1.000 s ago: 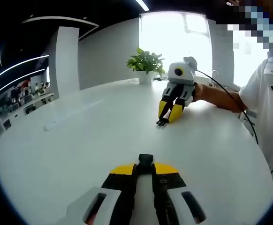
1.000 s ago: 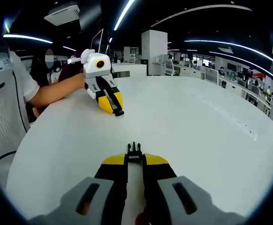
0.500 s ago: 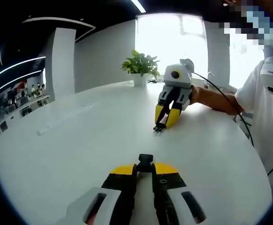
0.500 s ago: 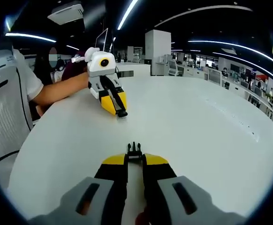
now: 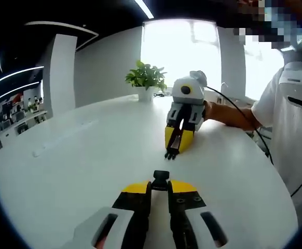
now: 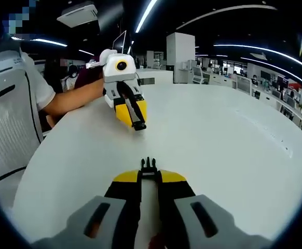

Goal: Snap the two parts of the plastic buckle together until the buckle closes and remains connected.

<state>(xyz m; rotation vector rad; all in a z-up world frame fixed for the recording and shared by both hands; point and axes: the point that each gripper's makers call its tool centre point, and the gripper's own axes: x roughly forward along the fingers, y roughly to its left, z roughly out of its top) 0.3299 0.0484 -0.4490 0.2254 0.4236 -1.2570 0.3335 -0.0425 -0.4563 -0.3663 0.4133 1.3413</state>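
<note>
My left gripper (image 5: pixel 161 182) is shut on the black socket half of the buckle (image 5: pixel 161 179), whose blocky end sticks out past the yellow fingertips. In the right gripper view that same gripper (image 6: pixel 139 125) faces me, the socket half (image 6: pixel 139 126) at its tip. My right gripper (image 6: pixel 149 171) is shut on the black pronged half of the buckle (image 6: pixel 149 165), prongs pointing forward. In the left gripper view it (image 5: pixel 170 154) comes in from ahead with the pronged half (image 5: pixel 169 154) aimed toward me. The two halves face each other over the white table (image 5: pixel 78 161), apart.
A potted green plant (image 5: pixel 145 79) stands at the table's far edge by a bright window. A person's forearm (image 5: pixel 229 115) and white sleeve (image 5: pixel 291 109) sit to the right, with a black cable (image 5: pixel 255 136) trailing. Office desks and a pillar (image 6: pixel 180 49) lie beyond.
The two grippers have drawn closer together, each looming larger and more centred in the other's view. Both stay shut on their buckle halves.
</note>
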